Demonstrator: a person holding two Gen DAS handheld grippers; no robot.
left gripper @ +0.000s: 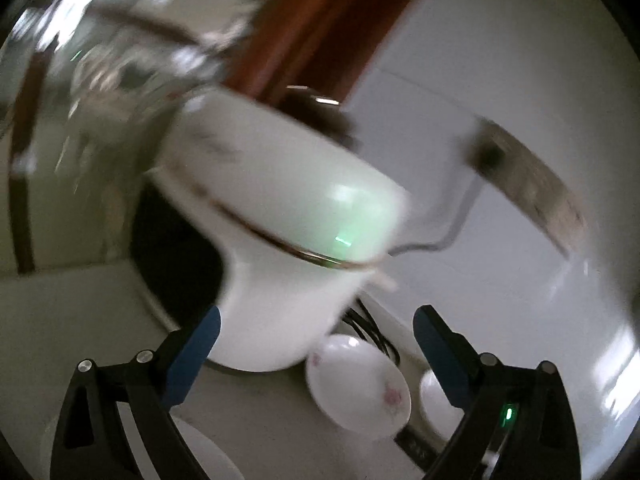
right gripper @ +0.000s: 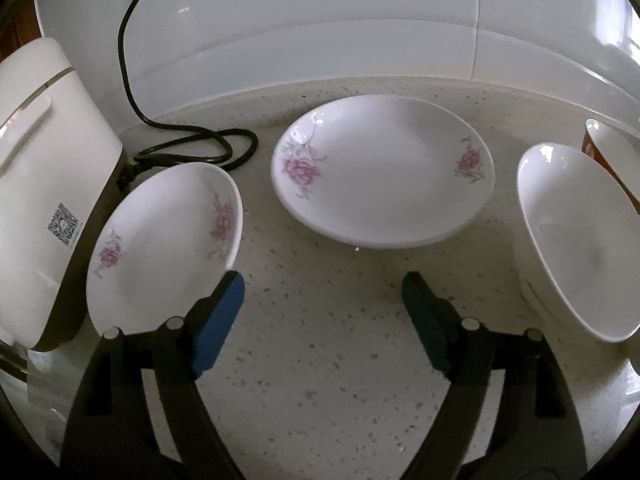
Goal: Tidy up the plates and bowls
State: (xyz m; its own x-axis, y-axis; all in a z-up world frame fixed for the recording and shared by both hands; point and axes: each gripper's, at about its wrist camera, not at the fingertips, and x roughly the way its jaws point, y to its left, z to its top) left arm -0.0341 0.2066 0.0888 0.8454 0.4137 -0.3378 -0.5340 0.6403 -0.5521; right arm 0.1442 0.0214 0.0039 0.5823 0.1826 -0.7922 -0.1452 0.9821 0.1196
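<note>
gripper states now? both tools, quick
Left tool: open, holding nothing; the white appliance sits beyond its tips.
Right tool: open, empty, over bare countertop between the flowered plates.

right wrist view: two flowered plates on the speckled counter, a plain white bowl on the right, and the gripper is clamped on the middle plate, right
Not quite. In the right wrist view the right gripper is open and holds nothing; the middle plate lies apart beyond its fingertips. The rest stands: the second flowered plate at left, the plain white bowl at right, on the speckled counter.

Home kitchen: speckled countertop, rice cooker, tiled wall.
</note>
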